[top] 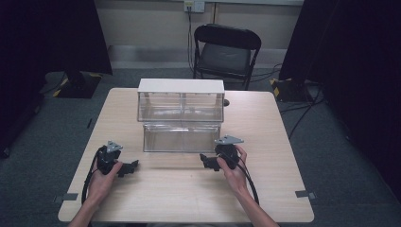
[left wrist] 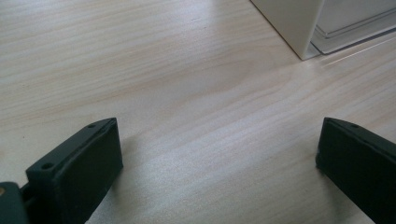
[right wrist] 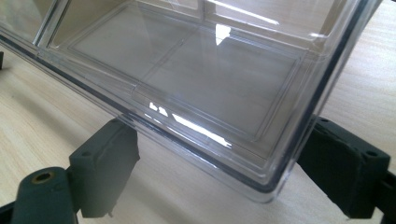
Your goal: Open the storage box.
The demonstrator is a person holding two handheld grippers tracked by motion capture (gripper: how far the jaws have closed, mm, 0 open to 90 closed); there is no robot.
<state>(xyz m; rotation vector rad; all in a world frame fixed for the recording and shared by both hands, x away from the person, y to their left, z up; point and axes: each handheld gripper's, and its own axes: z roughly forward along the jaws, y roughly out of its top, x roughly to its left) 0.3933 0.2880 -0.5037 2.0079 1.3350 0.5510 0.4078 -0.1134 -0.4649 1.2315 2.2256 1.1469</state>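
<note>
A clear plastic two-tier bin unit (top: 181,125) with a white top (top: 180,85) stands at the middle of the wooden table (top: 189,198), its lower tier jutting forward. My left gripper (top: 134,166) lies on the table in front of the unit's left end and points right. In the left gripper view it (left wrist: 219,126) is open over bare wood, with the unit's white corner (left wrist: 294,23) at the upper right. My right gripper (top: 204,162) sits before the lower tier's right end and points left. Its jaws (right wrist: 222,126) stand open around the clear bin's (right wrist: 210,74) bottom corner, with table showing beside the left jaw.
A black folding chair (top: 226,49) stands behind the table's far edge. Dark curtains hang at both sides and cables run over the grey floor at the right. Bare tabletop stretches between my hands and along the near edge.
</note>
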